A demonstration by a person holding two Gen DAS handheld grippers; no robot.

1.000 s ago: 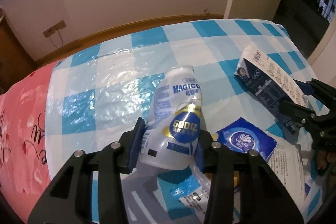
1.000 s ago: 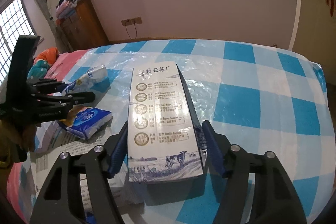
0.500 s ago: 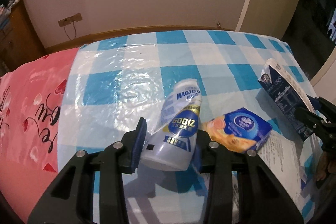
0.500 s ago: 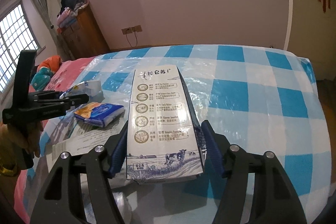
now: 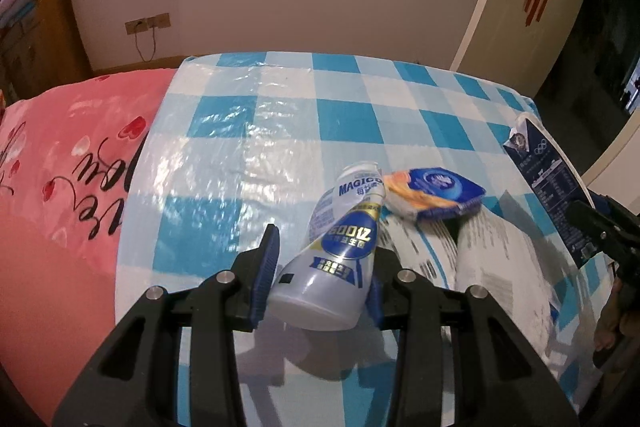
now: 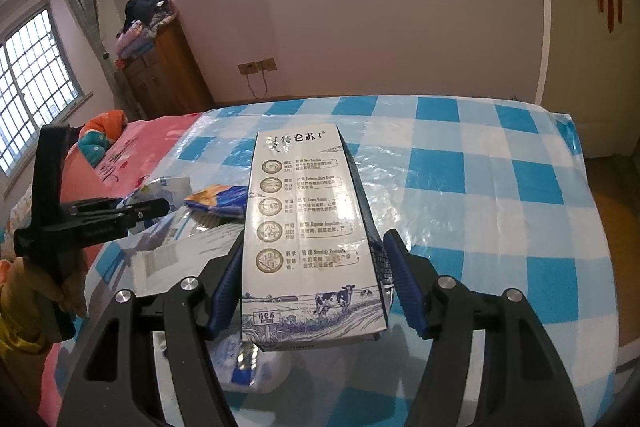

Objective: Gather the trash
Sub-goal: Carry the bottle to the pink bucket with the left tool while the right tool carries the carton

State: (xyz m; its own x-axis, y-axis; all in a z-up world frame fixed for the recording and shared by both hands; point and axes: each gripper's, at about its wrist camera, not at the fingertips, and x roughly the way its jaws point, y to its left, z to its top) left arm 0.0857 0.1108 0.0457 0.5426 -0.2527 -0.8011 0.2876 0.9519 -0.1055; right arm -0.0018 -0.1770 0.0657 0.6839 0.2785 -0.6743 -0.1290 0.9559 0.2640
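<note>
The left gripper (image 5: 320,275) has its jaws closed on a grey plastic bottle (image 5: 340,251), held tilted above the blue-checked plastic sheet (image 5: 280,131) that covers the bed. Just beyond the bottle's neck a blue tissue packet (image 5: 436,193) lies on a printed white bag (image 5: 492,259). To the right of that packet, the right gripper (image 6: 312,287) clamps a milk carton (image 6: 304,227) lengthwise between its jaws.
</note>
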